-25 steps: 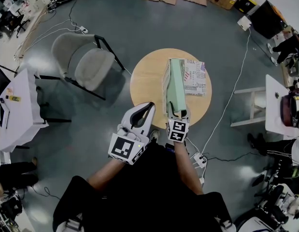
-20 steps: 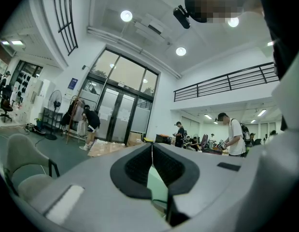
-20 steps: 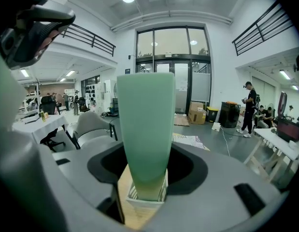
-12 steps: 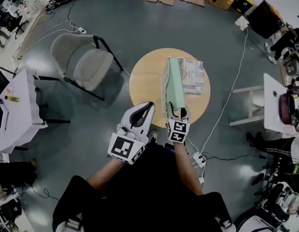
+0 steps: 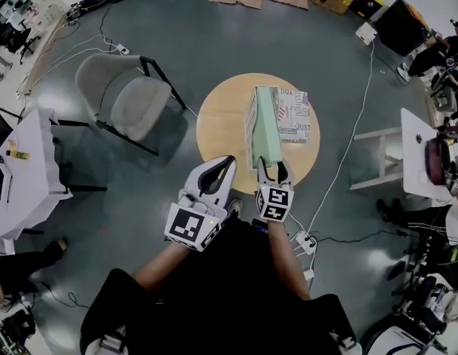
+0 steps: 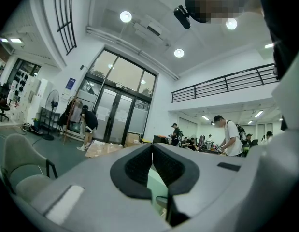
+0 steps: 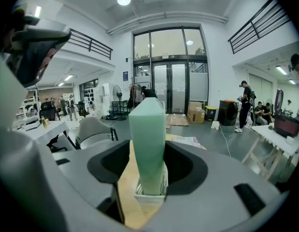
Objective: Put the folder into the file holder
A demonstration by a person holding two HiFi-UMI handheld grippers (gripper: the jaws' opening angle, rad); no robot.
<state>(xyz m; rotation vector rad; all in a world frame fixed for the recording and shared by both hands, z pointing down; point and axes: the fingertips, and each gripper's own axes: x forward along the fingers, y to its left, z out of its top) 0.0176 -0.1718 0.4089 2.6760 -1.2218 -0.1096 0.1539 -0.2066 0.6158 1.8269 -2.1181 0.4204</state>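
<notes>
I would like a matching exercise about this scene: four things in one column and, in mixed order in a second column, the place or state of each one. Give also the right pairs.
Things
1. left gripper
2. right gripper
3. green folder
4. grey chair

Place or state
A. stands upright in the white file holder
B. on the floor, to the left of the round table in the head view
C. jaws together, nothing between them
D. has the folder between its jaws

Pairs: 1-C, 2-D, 3-A, 4-B
</notes>
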